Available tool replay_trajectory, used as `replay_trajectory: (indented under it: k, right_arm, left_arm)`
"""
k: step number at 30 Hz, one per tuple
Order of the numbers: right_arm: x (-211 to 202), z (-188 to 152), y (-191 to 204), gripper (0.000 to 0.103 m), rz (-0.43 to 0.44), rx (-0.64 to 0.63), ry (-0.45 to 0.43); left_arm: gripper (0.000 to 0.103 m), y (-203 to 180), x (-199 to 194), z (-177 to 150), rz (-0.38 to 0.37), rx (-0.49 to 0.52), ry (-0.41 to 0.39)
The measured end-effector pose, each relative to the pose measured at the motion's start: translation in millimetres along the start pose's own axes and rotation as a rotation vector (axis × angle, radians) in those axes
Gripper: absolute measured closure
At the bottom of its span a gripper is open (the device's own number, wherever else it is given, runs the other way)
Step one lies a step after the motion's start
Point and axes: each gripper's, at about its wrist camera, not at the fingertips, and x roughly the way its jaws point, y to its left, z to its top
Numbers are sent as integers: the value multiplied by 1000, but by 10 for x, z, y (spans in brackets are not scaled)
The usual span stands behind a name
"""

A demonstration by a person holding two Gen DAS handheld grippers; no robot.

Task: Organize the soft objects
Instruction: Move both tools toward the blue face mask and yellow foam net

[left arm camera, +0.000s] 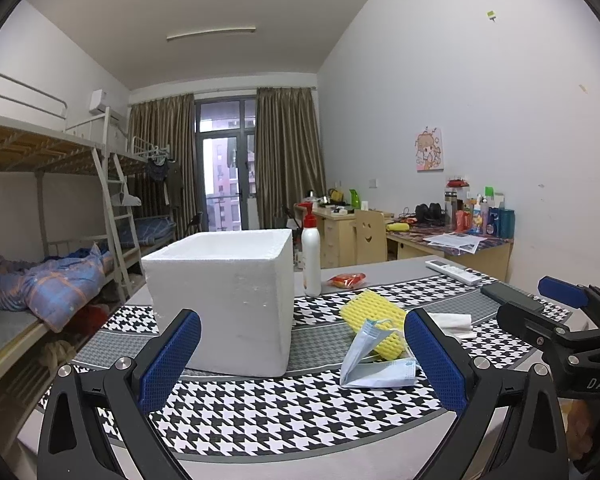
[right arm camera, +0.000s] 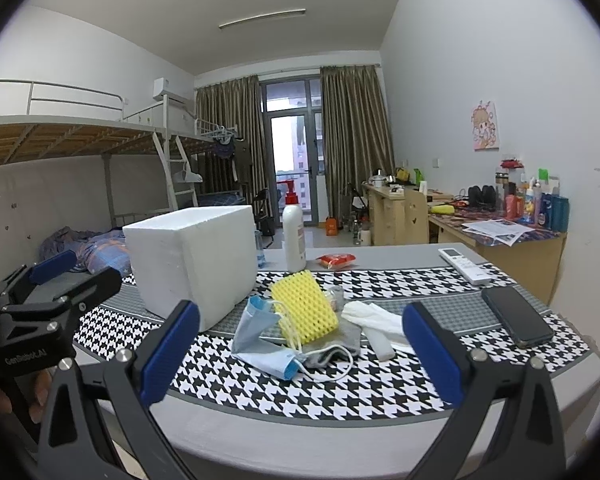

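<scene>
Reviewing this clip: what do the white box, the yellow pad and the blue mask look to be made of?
White box: looks like expanded polystyrene foam, matte, with a grainy beaded surface and thick walls. Yellow pad: probably soft foam or sponge netting, going by its open honeycomb holes. Blue mask: likely thin non-woven fabric, creased and folded, with white elastic loops; the exact fibre cannot be told.

Left wrist view: looks forward from low over my side of the table [left arm camera: 384, 270], along my left gripper [left arm camera: 302, 360], close to the foam box [left arm camera: 220, 300], facing the balcony door [left arm camera: 226, 168].
Right wrist view: same heading from further right, along my right gripper [right arm camera: 300, 354], near the face mask [right arm camera: 266, 336] and yellow sponge [right arm camera: 304, 306].
Shared: box, mask, sponge, pump bottle [left arm camera: 311, 256], and each other's gripper at the edge.
</scene>
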Motion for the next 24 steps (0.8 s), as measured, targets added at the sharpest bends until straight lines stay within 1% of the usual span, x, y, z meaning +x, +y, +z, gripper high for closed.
replay_trajectory:
  k: [24]
  right_arm:
    - [9, 43, 22, 1, -7, -18, -4]
  left_arm:
    - [1, 75, 88, 33, 0, -23, 24]
